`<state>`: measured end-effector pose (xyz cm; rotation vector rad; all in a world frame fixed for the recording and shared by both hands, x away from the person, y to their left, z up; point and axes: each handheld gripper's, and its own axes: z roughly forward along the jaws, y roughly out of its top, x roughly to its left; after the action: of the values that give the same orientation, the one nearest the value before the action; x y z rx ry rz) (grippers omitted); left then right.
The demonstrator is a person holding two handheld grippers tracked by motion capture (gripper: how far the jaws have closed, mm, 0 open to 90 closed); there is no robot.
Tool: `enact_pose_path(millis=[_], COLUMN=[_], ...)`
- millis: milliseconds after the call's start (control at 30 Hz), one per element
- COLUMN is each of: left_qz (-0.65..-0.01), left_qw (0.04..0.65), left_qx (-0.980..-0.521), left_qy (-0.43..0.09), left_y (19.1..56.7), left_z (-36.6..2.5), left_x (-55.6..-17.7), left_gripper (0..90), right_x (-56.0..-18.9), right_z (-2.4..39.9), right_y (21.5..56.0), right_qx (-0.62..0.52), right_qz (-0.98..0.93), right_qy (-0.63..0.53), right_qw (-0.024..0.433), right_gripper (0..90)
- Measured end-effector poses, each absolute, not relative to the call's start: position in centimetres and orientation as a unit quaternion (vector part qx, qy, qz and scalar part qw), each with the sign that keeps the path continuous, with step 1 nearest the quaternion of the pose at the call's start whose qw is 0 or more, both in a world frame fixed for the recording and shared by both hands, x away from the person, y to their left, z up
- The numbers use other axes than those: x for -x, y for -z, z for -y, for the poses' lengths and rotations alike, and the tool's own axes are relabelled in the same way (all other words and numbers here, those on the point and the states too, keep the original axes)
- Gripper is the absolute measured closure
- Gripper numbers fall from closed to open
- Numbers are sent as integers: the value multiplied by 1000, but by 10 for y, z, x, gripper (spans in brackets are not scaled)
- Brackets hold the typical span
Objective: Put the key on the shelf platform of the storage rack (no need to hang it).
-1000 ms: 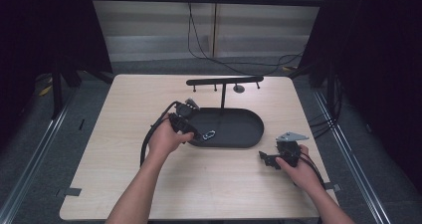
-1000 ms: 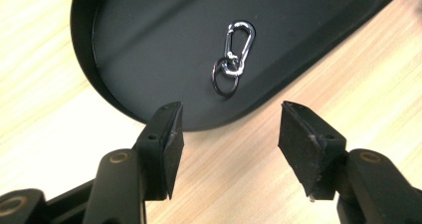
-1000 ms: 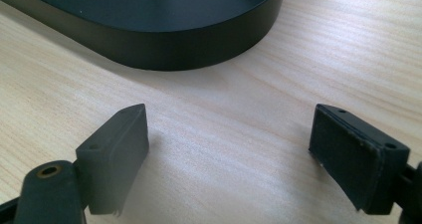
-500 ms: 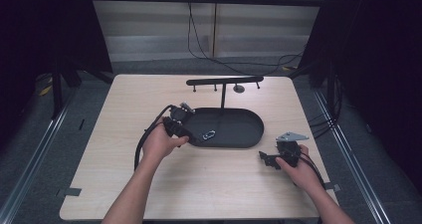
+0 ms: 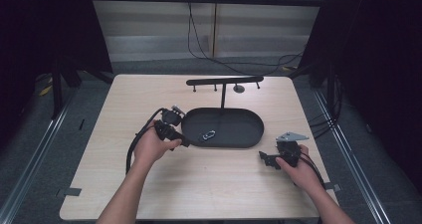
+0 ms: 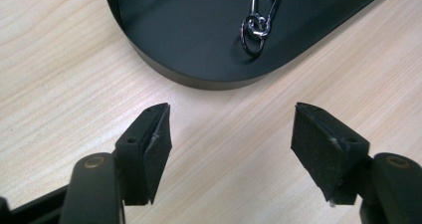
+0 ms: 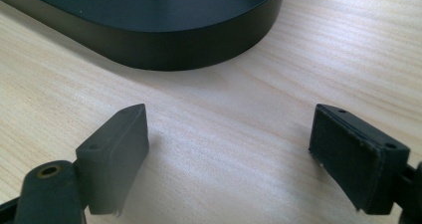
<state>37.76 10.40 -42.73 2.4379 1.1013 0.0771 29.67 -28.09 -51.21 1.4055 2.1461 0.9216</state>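
A black oval tray (image 5: 241,127) lies mid-table, and a small silver carabiner with key rings (image 5: 207,134) rests flat in its left half. My left gripper (image 5: 183,140) sits just outside the tray's left rim, jaws open and empty. In the left gripper view the carabiner (image 6: 256,20) lies inside the tray (image 6: 189,40), beyond the open left gripper (image 6: 231,144). My right gripper (image 5: 263,158) rests low on the wood by the tray's right end, open and empty. The right gripper view has the tray wall (image 7: 174,47) ahead of the open right gripper (image 7: 229,144).
A black T-shaped hanger bar with pegs (image 5: 224,80) rises on a thin post from the tray's back edge. Light wooden table (image 5: 209,184) has bare wood in front of the tray. Cables trail behind the table's far edge.
My left gripper has drawn back leftward out of the tray, away from the carabiner, which stays lying in the tray. The right gripper has not moved.
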Motion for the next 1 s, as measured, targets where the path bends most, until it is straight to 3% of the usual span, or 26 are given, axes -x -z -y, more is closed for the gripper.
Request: enact_pose_path(millis=[367,1000], left_qz=[-395,-402], left_qw=[241,247], left_qx=[-886,-881], left_qy=[-31,-26], left_y=[430,438], left_z=[-117,-134], left_x=[-373,-362], left_gripper=[244,239], right_x=[-297,-297], right_z=[281,281], right_y=[512,512], right_qx=[-505,-505], right_qz=[-770,-770], right_qy=[-331,-331], right_qw=[206,206], right_gripper=[154,154])
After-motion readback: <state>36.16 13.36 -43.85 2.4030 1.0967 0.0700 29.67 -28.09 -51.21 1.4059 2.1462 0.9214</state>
